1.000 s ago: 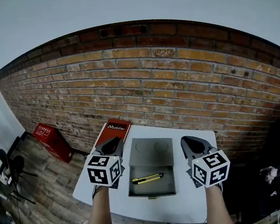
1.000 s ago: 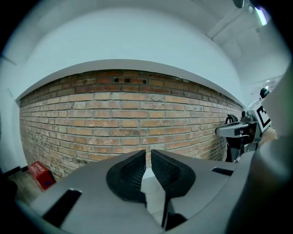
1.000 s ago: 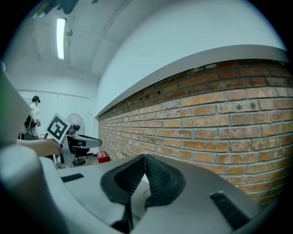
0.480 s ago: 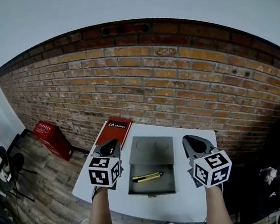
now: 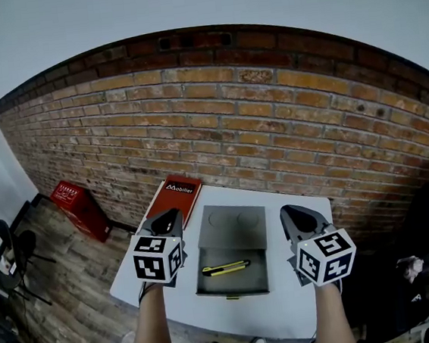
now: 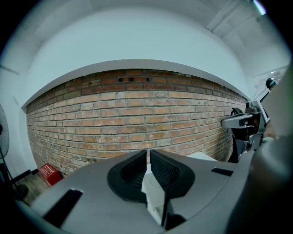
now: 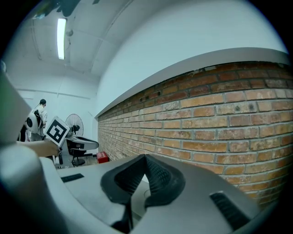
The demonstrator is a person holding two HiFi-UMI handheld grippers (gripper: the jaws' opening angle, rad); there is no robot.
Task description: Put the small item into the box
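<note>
Since yellow-and-black utility knife (image 5: 225, 268) lies inside open grey box (image 5: 238, 283) on white bench (image 5: 301, 302), task looks basically done imo. Left claw (image 5: 169, 216) pinched together, empty. Right claw (image 5: 292, 213) same, both flanking box. Maybe lid left.

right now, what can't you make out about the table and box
- Knife: head view, too small to tell if its blade is out.
- Box inside: both gripper views, hidden behind each gripper's own body.
- Red board: head view, near end covered by left gripper.
</note>
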